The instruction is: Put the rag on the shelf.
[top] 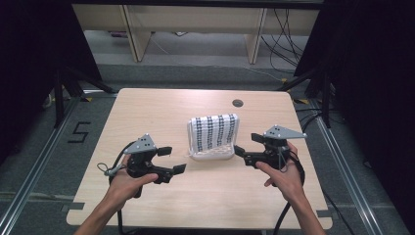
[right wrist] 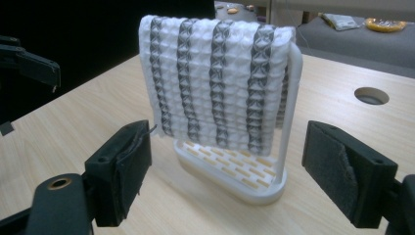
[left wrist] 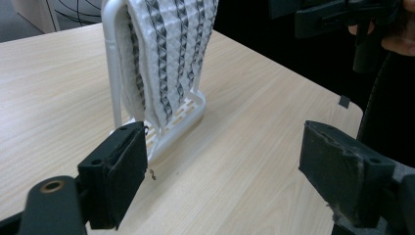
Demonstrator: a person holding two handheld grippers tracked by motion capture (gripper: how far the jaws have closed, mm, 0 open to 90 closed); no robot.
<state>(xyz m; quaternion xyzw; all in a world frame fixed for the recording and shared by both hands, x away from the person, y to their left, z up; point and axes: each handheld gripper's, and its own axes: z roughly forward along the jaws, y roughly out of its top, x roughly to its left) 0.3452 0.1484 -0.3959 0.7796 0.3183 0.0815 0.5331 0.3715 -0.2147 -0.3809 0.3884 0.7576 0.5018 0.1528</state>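
The pale wooden worktop [top: 161,105] filled the middle of the high view, its rounded corners and all four edges in sight, with a round cable hole [top: 238,103] near the far edge. Bare wood lay open on the left, on the far side and along the near edge. A white rack [top: 189,137] stood upright right of the worktop's centre, and a white towel with dark stripes [top: 214,132] hung folded over its top bar. The left claw [top: 172,160] sat near and left of the rack, jaws spread wide and holding nothing. The right claw [top: 248,143] sat just right of the rack, jaws likewise spread and empty. Both stood apart from the rack.

The right gripper view showed the rack's slotted base [right wrist: 230,169] under the towel [right wrist: 215,83], a detail too small in the high view. The left gripper view showed the rack edge-on [left wrist: 113,68], the towel [left wrist: 166,54] draped down both sides, and the worktop's right edge close behind.
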